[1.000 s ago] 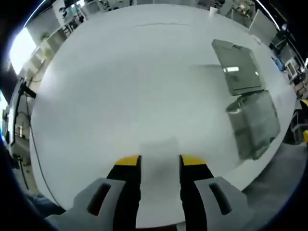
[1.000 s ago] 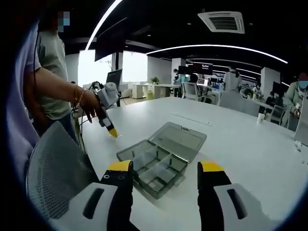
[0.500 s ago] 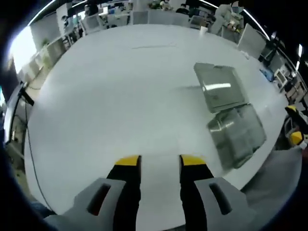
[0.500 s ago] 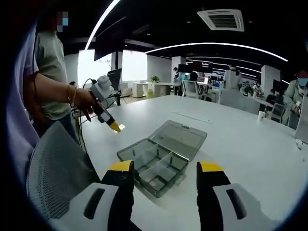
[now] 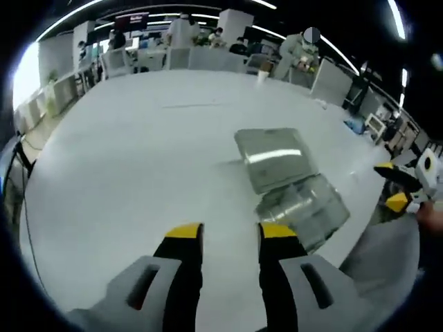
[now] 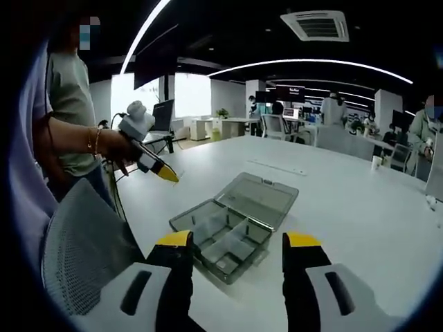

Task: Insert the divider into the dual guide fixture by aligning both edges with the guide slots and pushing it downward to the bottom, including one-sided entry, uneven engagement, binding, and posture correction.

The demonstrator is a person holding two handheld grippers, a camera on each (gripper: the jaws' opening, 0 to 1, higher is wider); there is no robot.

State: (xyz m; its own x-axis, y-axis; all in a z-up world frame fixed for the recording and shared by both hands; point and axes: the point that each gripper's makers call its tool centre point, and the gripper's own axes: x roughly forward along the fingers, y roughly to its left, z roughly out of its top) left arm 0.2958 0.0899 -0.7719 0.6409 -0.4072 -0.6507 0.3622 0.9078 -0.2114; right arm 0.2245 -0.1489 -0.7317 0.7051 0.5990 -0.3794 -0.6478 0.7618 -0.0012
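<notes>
White office table (image 6: 360, 207) bears a clear plastic compartment box (image 6: 232, 232), lid open, ahead of the right gripper (image 6: 235, 242); both grippers' jaws gape empty, left gripper (image 5: 223, 232) likewise.

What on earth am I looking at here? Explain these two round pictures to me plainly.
There is no robot: a person holds a two-jaw claw in each hand, and a fisheye camera rides on each. The left gripper view looks along the left claw, open and holding nothing. The right gripper view looks along the right claw, also open and empty. On the white table lies a clear plastic compartment box with its lid folded open flat. In the right gripper view, the person's hand holds the left claw above the table's edge. A mesh chair back stands nearby. No loose divider can be made out.
</notes>
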